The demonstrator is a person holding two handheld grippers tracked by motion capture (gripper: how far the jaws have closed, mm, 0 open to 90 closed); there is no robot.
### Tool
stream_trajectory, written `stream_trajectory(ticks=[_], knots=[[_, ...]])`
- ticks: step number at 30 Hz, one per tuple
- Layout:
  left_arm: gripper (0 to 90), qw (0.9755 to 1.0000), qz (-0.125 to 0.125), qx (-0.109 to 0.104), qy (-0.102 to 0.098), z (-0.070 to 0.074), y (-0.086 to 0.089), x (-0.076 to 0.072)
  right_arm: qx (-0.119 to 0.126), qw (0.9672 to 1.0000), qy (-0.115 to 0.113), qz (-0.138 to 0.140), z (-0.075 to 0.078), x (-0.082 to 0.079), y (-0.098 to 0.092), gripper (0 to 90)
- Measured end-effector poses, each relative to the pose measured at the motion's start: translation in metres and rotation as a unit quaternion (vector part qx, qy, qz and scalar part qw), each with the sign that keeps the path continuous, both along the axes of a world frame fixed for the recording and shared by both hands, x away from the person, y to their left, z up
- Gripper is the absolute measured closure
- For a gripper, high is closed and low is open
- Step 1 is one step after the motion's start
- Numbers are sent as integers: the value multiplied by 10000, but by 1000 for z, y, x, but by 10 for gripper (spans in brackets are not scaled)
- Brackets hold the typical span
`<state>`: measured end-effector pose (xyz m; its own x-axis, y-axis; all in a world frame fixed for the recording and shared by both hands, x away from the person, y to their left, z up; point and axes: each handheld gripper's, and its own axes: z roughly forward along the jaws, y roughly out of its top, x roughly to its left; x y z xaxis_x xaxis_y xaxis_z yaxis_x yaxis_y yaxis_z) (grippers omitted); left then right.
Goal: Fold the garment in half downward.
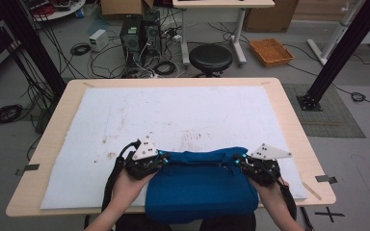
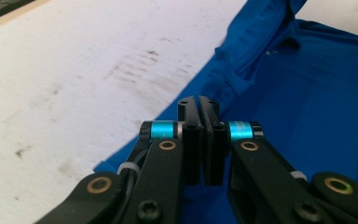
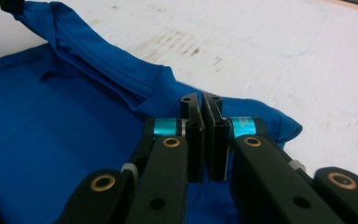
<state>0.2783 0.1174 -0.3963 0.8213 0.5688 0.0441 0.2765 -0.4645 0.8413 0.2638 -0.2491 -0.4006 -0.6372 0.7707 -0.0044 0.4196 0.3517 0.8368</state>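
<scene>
A folded blue garment (image 1: 200, 185) lies at the desk's (image 1: 289, 125) near edge. The left claw (image 1: 160, 156) and right claw (image 1: 237, 161), both closed, sit at its far corners; whether they pinch cloth I cannot tell, perhaps readying a fold.

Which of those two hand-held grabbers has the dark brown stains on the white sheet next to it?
The left gripper, at the blue cloth's left end. Brown stains mark the white sheet just beyond it; near the right gripper the sheet looks clean.

- A light wooden desk (image 1: 53, 125) is standing on a grey floor.
- A white, brown-stained sheet (image 1: 173, 115) is covering most of its top.
- A folded blue cloth (image 1: 200, 185) is lying on the sheet at the near edge, overhanging it.
</scene>
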Motion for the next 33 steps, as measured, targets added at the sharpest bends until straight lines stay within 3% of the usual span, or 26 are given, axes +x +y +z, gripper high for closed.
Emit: stream_trajectory(ticks=[7, 14, 16, 19, 23, 26, 29, 33], knots=[[878, 9996, -236, 153, 95, -14, 0, -30, -175, 9997, 81, 143, -10, -35, -1, 883], [864, 9976, -522, 371, 258, -25, -3, -51, -401, 9986, 227, 247, -16, -58, -5, 847], [773, 9973, -511, 420, 307, -26, -1, -53, -369, 9987, 225, 274, -15, -62, -8, 819], [653, 9984, -310, 324, 335, -24, 2, -51, -314, 9992, 143, 185, -11, -64, -13, 789], [577, 9995, 67, 52, 314, -20, 8, -33, -137, 9998, -16, -130, -4, -47, -23, 724], [538, 9984, 422, -122, 359, -19, 14, -12, 14, 9991, 49, -430, -2, -23, -29, 671], [535, 9958, 735, -163, 522, -22, 19, 11, 120, 9974, 146, -694, -5, 3, -33, 621], [518, 9895, 1087, -278, 908, -31, 24, 34, 156, 9941, 471, -960, -16, 31, -34, 560]])
